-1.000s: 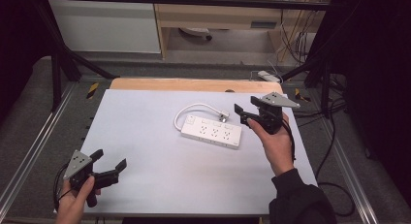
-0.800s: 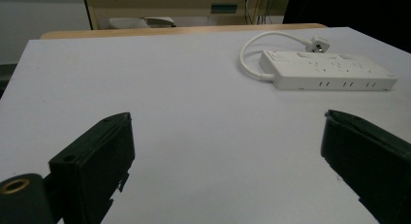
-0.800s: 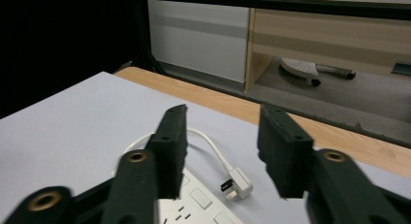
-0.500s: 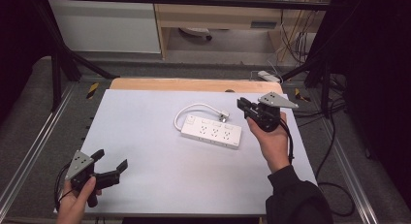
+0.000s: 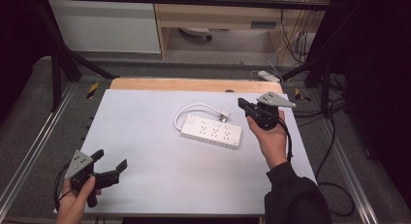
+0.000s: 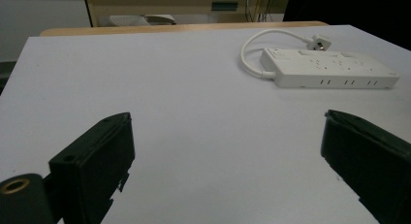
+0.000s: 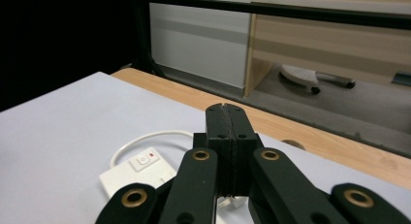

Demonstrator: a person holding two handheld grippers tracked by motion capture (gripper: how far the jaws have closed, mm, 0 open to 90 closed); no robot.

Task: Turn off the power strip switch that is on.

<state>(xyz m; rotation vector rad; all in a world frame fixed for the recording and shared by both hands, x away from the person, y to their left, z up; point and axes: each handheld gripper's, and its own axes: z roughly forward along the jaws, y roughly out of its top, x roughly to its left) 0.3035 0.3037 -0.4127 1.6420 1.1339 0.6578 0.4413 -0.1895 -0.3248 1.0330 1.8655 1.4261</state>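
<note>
Jaws, matte black (flat-faced), beside glossy power strip [image 5: 211,132]

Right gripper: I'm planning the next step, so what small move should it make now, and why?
Probably lower the right gripper toward the plug and reopen it. Its jaws have just closed, empty, above the power strip, whose plug lies loose on the table.

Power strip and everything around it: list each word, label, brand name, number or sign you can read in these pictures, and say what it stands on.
There is no text that can be read.
Power strip: plain white; any marks by its sockets or switch are too small to read.
Panel on the wooden cabinet: blurred, nothing to make out.
Yellow-and-black strips on the table frame: warning stripes, no words.
</note>
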